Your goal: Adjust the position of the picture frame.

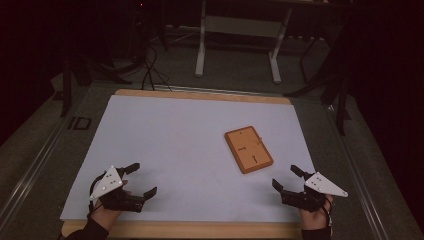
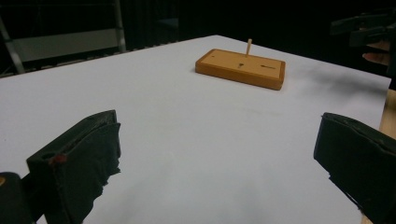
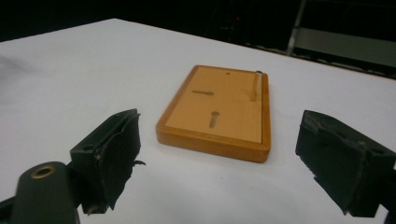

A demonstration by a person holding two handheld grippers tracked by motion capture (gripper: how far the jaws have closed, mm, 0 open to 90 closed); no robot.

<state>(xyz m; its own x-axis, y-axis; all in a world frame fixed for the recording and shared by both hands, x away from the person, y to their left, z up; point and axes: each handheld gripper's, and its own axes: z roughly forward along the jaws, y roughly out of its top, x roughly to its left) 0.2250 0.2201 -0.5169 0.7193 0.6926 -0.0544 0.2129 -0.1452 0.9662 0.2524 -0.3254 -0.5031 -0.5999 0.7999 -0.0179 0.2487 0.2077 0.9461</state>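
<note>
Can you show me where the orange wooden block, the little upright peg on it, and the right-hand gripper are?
orange wooden block [image 1: 248, 149]: high view, middle of its top face.
upright peg [image 2: 249, 47]: left gripper view, mid-shaft.
right gripper [image 1: 286, 179]: high view, between its open jaws.

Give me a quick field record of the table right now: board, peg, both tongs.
surface: white table
board: orange wooden board, lying flat, right of centre
peg: thin wooden peg standing upright near one edge of the board
left tongs: left tongs open, nothing between the jaws, near front left corner
right tongs: right tongs open, nothing between the jaws, just short of the board, apart from it
</note>
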